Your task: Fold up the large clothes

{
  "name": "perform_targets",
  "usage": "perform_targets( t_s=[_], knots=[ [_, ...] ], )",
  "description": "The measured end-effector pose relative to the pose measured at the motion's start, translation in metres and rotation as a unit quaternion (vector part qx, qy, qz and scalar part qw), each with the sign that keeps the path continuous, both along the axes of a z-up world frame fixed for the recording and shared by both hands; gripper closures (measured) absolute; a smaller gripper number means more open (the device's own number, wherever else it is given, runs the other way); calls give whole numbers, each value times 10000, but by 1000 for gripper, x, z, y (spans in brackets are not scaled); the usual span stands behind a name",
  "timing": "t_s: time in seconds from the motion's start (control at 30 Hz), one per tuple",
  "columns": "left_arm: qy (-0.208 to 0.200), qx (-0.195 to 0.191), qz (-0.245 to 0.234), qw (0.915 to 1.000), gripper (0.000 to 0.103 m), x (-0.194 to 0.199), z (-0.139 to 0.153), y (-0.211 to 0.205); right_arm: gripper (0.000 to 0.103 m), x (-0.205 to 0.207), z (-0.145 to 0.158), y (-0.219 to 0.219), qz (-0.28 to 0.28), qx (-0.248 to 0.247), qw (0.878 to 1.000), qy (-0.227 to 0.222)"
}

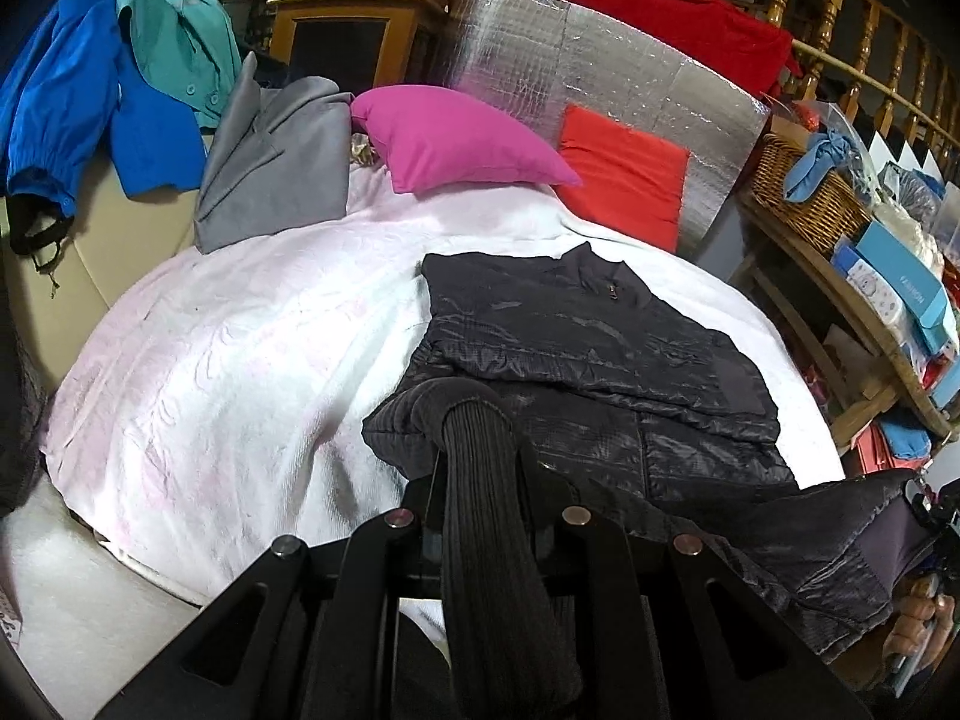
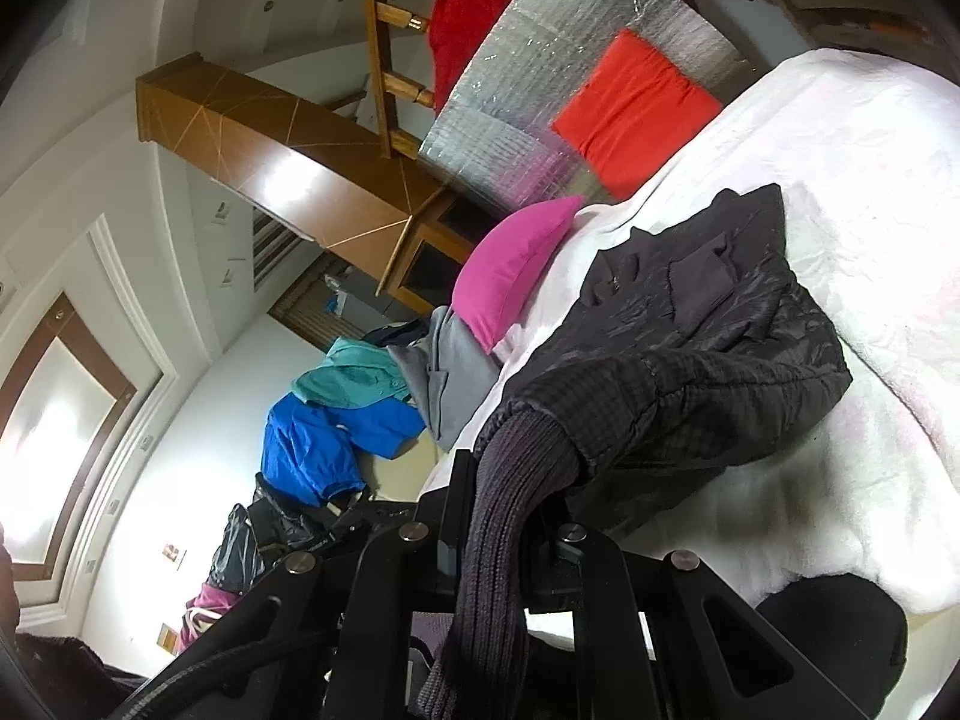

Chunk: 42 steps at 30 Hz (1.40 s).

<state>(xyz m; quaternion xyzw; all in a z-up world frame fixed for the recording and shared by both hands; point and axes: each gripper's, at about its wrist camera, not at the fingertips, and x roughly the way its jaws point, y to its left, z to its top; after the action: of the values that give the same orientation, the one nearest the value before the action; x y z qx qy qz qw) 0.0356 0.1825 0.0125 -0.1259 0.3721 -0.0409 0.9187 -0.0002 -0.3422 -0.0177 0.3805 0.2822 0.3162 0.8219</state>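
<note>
Both the left gripper (image 1: 480, 456) and the right gripper (image 2: 510, 492) clamp the ribbed hem of the black jacket (image 1: 600, 336). Risk: the thick knit may slip from the fingers, dropping the fold unevenly at 12 o'clock on the bed (image 1: 240, 360).

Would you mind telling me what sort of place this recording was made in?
Most likely a lived-in bedroom or home living space: a white blanket-covered bed with a magenta pillow, clothes such as a blue jacket piled alongside, and a wooden balustrade behind.

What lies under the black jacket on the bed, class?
Under the black jacket lies the white blanket, spread over the bed and visible all round it. What is beneath the blanket is covered, so it cannot be told.
</note>
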Motion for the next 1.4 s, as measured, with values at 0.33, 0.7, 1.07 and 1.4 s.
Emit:
perform_targets(
  t_s=[0.33,0.7,1.07,1.4],
  knots=[
    [-32,62,30,10000,86,2,2,-5,91,6,-1,3,-166,-33,9998,59],
    [-70,83,22,9999,86,6,5,-9,91,9,0,6,-272,-68,9996,75],
    [-94,149,124,9998,86,18,10,-13,91,17,6,5,-348,-122,9993,15],
    [-78,148,406,9990,86,43,17,-18,91,40,13,7,-583,-121,9982,-32]
  ],
)
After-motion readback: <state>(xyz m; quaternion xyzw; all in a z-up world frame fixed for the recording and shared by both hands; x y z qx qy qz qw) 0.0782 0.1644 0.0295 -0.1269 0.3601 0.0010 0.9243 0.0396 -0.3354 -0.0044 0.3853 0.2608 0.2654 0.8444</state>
